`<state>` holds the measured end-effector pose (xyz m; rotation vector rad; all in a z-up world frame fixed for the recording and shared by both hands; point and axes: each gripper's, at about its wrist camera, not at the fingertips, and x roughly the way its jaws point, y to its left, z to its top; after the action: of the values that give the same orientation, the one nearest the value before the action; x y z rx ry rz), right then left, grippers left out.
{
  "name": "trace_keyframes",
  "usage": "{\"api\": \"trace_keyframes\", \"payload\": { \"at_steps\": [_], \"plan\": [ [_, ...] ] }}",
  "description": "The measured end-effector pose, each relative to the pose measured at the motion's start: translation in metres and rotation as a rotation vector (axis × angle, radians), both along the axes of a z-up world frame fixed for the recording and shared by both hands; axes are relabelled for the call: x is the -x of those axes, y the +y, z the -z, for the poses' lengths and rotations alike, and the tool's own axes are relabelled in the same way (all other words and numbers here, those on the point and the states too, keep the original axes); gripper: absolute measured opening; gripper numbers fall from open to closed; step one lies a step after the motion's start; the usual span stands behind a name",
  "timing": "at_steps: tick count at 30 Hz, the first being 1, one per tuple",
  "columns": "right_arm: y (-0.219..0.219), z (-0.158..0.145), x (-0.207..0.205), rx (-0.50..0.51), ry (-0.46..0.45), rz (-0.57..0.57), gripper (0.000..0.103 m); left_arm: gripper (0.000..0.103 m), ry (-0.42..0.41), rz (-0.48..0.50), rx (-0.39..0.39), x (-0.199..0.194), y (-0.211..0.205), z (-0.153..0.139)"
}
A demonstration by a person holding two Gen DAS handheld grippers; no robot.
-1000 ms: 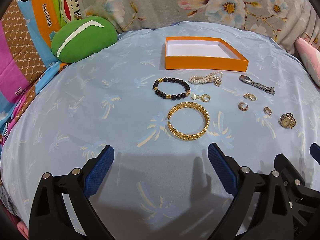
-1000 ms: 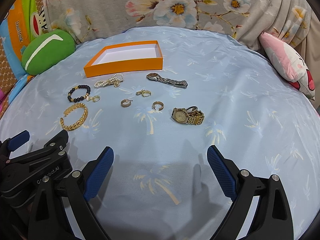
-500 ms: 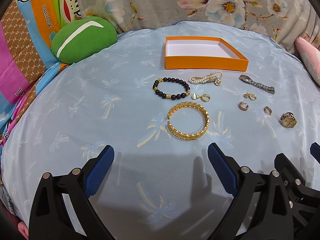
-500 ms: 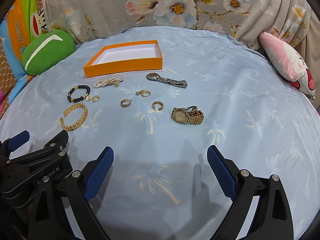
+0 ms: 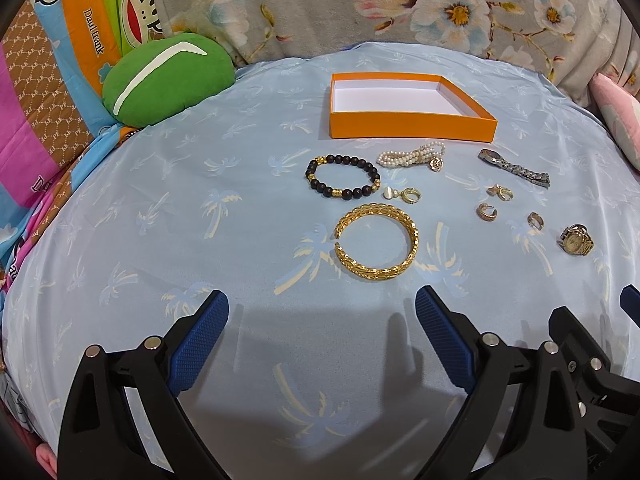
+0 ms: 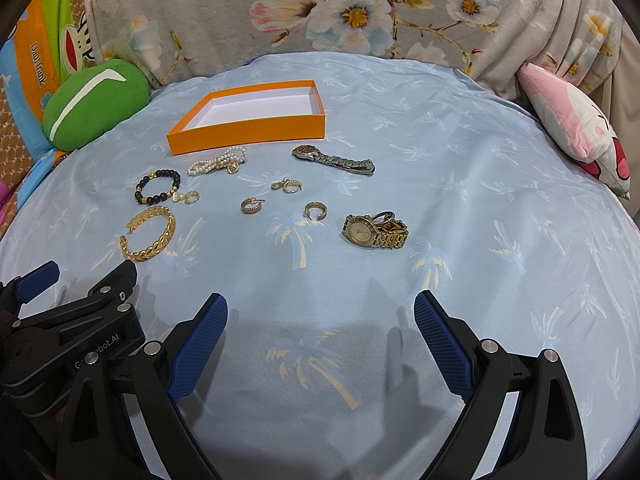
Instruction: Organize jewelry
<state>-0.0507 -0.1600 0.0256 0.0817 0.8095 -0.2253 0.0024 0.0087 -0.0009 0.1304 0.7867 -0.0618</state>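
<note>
Both tongs spread wide, empty: left tongs, right tongs. Gold bangle flat on the bed, dead ahead of left tongs, nearer them; orange box beyond, empty

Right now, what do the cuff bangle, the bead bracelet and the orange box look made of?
Cuff bangle: gold-toned metal, polished; bright glints on a leaf-pattern relief. Plated or solid, can't tell.
Bead bracelet: matte black beads, possibly stone or wood, with small shiny gold-coloured spacers.
Orange box: likely cardboard; flat matte orange walls, plain white inside, crisp thin edges.
</note>
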Motion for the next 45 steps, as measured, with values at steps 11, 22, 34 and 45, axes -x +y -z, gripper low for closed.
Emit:
{"api": "trace_keyframes", "payload": {
  "at_steps": [11,22,34,45],
  "plan": [
    [0.0,-0.001,0.0,-0.001,0.001,0.0,0.093,0.091,0.0,0.0,0.0,0.0,0.0,0.0],
    [-0.002,-0.002,0.001,-0.02,-0.007,-0.009,0.093,0.091,-0.002,0.007,0.006,0.001,-0.001,0.0],
    [-0.038,-0.012,0.005,0.018,-0.042,-0.103,0.073,0.094,0.005,0.018,0.064,-0.001,0.01,-0.003],
    [-0.051,-0.002,-0.041,-0.002,0.02,-0.193,0.024,0.094,0.013,0.002,0.101,-0.011,0.023,-0.001]
  ]
}}
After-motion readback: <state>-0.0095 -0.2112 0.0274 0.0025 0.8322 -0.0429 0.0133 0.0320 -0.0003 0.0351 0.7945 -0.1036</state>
